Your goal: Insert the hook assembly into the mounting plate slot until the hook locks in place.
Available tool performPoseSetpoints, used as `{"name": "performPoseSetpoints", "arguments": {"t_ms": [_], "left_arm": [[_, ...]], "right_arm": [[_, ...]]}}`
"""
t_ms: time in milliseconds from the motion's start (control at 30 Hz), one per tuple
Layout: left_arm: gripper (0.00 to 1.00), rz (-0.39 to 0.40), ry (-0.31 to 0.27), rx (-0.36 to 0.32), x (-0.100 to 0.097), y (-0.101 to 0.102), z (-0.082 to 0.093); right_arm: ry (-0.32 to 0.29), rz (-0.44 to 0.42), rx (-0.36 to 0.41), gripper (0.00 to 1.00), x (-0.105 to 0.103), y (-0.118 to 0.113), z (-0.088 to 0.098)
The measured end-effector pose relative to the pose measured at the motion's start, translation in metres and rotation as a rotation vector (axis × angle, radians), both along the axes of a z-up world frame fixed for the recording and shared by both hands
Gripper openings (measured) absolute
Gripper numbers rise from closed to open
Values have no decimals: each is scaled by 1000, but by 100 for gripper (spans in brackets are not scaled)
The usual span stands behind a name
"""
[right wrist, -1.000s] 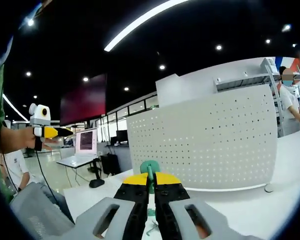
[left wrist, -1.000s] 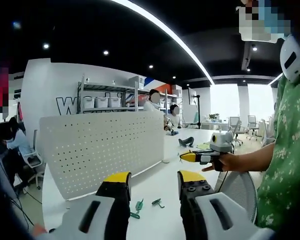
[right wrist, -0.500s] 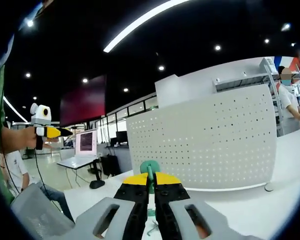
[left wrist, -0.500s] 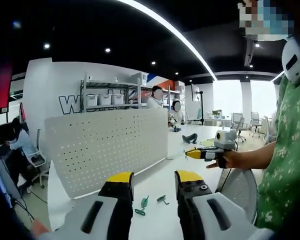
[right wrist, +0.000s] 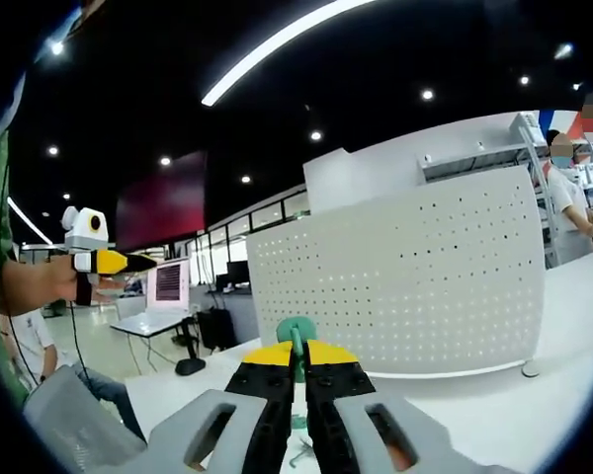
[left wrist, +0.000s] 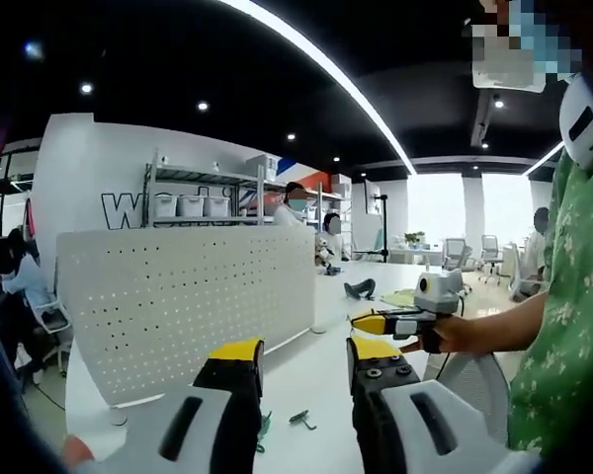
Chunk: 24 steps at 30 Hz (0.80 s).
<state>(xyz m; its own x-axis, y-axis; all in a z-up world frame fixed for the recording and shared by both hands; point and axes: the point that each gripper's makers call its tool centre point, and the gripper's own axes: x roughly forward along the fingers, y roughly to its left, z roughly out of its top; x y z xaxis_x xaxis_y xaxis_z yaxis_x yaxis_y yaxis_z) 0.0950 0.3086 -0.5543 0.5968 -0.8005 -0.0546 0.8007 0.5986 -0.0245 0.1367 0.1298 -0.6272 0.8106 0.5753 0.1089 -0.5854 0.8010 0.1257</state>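
Left gripper (left wrist: 303, 357) has swung a bit so the pegboard (left wrist: 183, 306) sits further left, jaws spread and empty over loose hooks (left wrist: 299, 419) on the table (left wrist: 316, 380), while right gripper (right wrist: 298, 356) stays clamped on a green hook (right wrist: 296, 332) before the pegboard.

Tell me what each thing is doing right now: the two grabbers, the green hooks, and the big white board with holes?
Left gripper: open, holding nothing.
Right gripper: shut on green hook.
Loose green hooks: lying on the table.
Pegboard: upright on the table, no hook in it yet.
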Motion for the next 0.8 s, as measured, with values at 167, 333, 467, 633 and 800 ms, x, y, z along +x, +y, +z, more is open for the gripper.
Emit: {"name": "performPoseSetpoints", "arguments": {"t_ms": [167, 333, 467, 633, 800], "left_arm": [[35, -27, -1, -4, 7, -15, -3], [34, -55, 5, -18, 16, -31, -5], [34, -78, 9, -28, 23, -44, -9], [33, -98, 17, -28, 25, -54, -14], [33, -102, 23, -41, 31, -58, -15]], "right_arm": [[4, -12, 17, 2, 3, -4, 1], [7, -25, 29, 2, 7, -8, 3], [13, -36, 36, 2, 11, -9, 5], [8, -41, 45, 2, 13, -11, 13], [-3, -40, 51, 2, 16, -10, 24]]}}
